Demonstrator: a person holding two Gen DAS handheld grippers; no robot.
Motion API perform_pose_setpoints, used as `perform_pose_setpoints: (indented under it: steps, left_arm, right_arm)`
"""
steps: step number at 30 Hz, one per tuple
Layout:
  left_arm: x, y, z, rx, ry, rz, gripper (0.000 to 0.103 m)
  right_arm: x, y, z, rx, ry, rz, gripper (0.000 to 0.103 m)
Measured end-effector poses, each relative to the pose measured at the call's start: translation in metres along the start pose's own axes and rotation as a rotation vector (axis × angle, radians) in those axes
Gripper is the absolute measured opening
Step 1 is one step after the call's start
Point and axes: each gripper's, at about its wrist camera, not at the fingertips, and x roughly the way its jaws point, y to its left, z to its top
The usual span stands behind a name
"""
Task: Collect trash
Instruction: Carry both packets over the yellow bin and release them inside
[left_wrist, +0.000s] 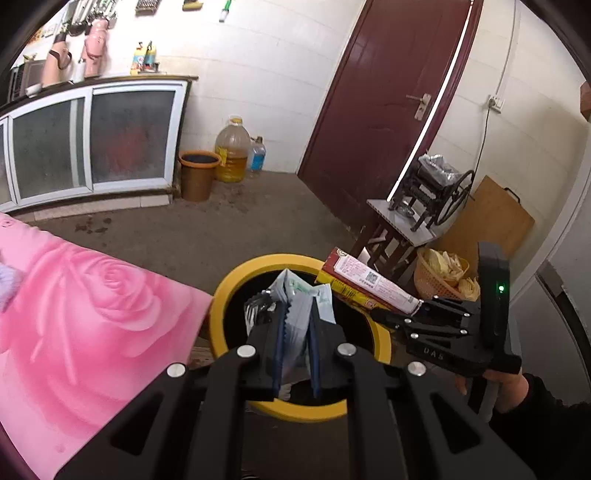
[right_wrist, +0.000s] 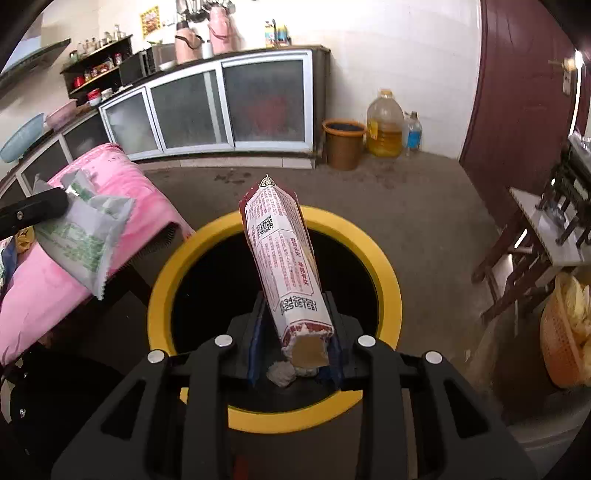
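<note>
A yellow-rimmed bin (left_wrist: 229, 291) with a black inside stands on the floor; it also shows in the right wrist view (right_wrist: 384, 266). My left gripper (left_wrist: 297, 325) is shut on a pale green-printed wrapper (left_wrist: 295, 295) and holds it over the bin; the wrapper also shows in the right wrist view (right_wrist: 81, 240). My right gripper (right_wrist: 295, 332) is shut on a long red-and-white carton (right_wrist: 284, 258) above the bin's opening; the carton shows in the left wrist view (left_wrist: 365, 278) at the bin's right rim. A crumpled white scrap (right_wrist: 280, 373) lies in the bin.
A table with a pink rose-print cloth (left_wrist: 85, 317) stands left of the bin. An orange basket (right_wrist: 561, 343) and a stool with a hand-crank machine (left_wrist: 428, 192) stand to the right. A brown bucket (left_wrist: 197, 173), oil jug (left_wrist: 232, 151), cabinets and a maroon door (left_wrist: 384, 96) line the far wall.
</note>
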Motion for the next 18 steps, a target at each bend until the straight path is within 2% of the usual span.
perform_pose_setpoints:
  steps: [6, 11, 13, 14, 17, 18]
  left_arm:
    - [0.045, -0.001, 0.003, -0.004, 0.054, 0.007, 0.01]
    - [0.067, 0.004, 0.009, -0.031, 0.075, 0.0, 0.01]
    - [0.073, 0.002, 0.011, -0.03, 0.078, -0.002, 0.015]
    - [0.074, 0.002, 0.012, -0.032, 0.077, 0.004, 0.024]
    - [0.072, 0.001, 0.014, -0.059, 0.054, 0.012, 0.066]
    - [0.069, 0.003, 0.014, -0.075, 0.037, 0.017, 0.073]
  right_arm:
    - [0.02, -0.012, 0.0, 0.037, 0.053, -0.026, 0.029]
    - [0.033, -0.016, 0.003, 0.051, 0.087, -0.044, 0.031]
    - [0.037, -0.017, 0.004, 0.053, 0.094, -0.052, 0.034]
    - [0.038, -0.017, 0.005, 0.053, 0.098, -0.056, 0.038]
    - [0.04, -0.02, 0.005, 0.057, 0.112, -0.056, 0.047]
    - [0.039, -0.02, 0.004, 0.057, 0.116, -0.068, 0.05]
